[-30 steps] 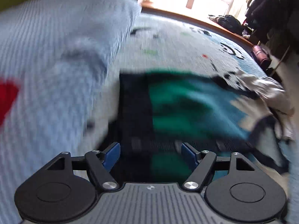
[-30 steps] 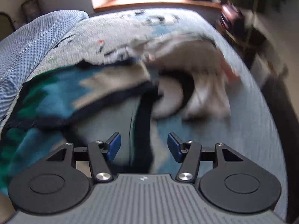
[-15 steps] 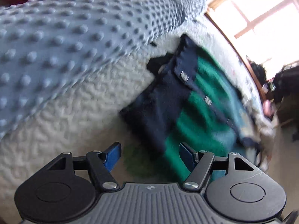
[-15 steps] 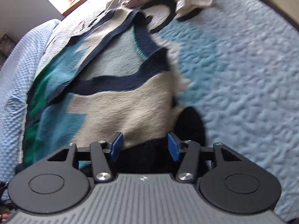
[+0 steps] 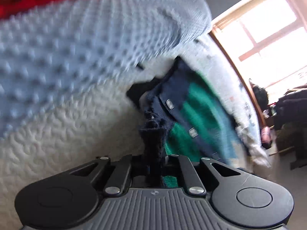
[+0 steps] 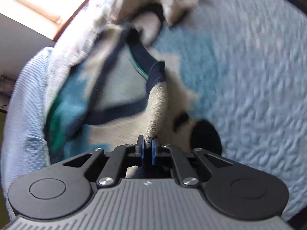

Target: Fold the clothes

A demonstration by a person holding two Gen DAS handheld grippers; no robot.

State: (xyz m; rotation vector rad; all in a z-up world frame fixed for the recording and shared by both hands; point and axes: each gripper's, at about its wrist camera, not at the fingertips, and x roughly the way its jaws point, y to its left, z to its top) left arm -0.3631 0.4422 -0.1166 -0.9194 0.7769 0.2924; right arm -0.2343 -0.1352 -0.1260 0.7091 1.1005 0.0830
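Both jaws have just been closing and I'm now clamping the cardigan (image 5: 193, 115) lying on the bed (image 5: 67, 134): left hand-held gripper (image 5: 153, 164) pinching its navy edge, right hand-held gripper (image 6: 147, 149) its beige edge, so the fold can start.

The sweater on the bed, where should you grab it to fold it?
By its edges, from above. The sweater lies flat, so only its rims bunch up. The left tool has just closed on the navy hem, and the right tool on the beige edge.
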